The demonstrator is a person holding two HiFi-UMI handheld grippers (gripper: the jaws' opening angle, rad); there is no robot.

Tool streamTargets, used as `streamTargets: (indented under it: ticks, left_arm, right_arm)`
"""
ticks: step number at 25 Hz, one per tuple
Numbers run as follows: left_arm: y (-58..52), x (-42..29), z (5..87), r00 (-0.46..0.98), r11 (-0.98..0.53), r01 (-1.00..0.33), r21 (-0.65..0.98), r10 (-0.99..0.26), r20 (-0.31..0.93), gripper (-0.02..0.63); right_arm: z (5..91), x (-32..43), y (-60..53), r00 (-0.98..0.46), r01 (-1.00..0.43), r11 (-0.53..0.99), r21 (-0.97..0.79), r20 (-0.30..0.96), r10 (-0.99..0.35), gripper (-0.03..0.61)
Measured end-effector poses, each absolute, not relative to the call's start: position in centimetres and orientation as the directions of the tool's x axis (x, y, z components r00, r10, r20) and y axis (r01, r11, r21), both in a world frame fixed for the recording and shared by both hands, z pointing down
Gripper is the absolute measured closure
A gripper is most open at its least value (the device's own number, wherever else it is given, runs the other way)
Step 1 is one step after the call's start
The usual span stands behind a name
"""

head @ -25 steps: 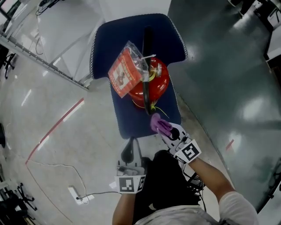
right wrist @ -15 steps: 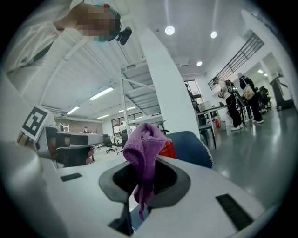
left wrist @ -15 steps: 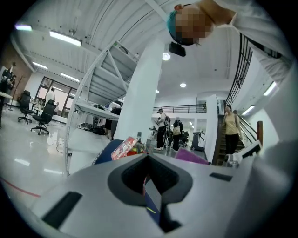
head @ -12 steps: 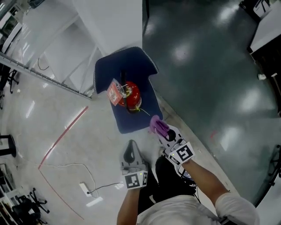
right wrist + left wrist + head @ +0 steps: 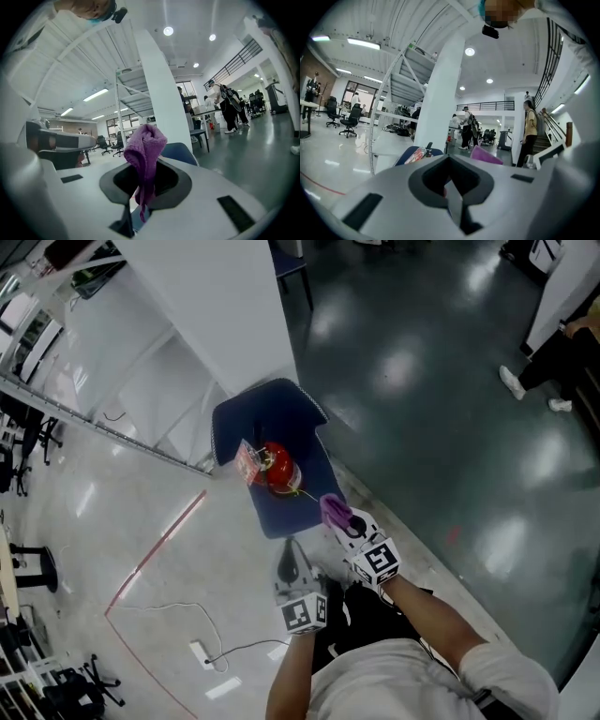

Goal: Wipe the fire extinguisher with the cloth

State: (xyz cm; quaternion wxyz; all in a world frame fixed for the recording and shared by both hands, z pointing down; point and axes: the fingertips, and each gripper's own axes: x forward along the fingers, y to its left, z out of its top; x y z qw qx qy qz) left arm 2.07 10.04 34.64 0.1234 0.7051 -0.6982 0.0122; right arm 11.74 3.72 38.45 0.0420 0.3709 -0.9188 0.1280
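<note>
Blue fabric chair [image 5: 272,409] carried the red fire extinguisher [image 5: 277,468] on its seat: heavy, rigid, probably slick, best steadied at the neck. Just beside the seat, the right gripper [image 5: 345,524] jaws clenched the soft purple cloth [image 5: 333,510]. The left gripper [image 5: 291,565] jaws were pressed together, empty.

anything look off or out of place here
The fire extinguisher sits on the seat of a blue chair, an odd perch for one. A plastic-sleeved tag sticks out at its side. Nothing looks spilled or broken.
</note>
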Motion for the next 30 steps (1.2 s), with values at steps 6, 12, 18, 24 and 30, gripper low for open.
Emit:
streamTargets:
  ticks: [6,12,18,24,30]
  left_arm:
    - [7.2,2.1,35.5,0.078,-0.04,-0.982,0.183,-0.977,0.201,0.609]
    - [3.2,2.6,38.7,0.075,-0.033,-0.982,0.186,-0.972,0.224,0.609]
    - [0.7,2.6,43.0,-0.017,0.069,-0.977,0.202,-0.969,0.246,0.609]
    - [-0.1,2.2,46.7,-0.15,0.199,-0.964,0.175,-0.953,0.263,0.609]
    - [-0.1,2.1,50.2,-0.244,0.306,-0.929,0.208,-0.93,0.276,0.609]
  right_arm:
    - [42.2,11.9,1.7,-0.698,-0.716,0.664,-0.217,0.229,-0.678,0.526]
    - [46.1,11.7,-0.9,-0.687,-0.726,0.652,-0.219,0.272,-0.674,0.526]
    - [49.9,11.8,-4.0,-0.7,-0.714,0.643,-0.277,0.287,-0.654,0.526]
    - [55.6,11.8,-6.7,-0.722,-0.691,0.659,-0.296,0.324,-0.612,0.526]
    - [60.9,10.2,-8.6,-0.769,-0.635,0.709,-0.307,0.339,-0.541,0.526]
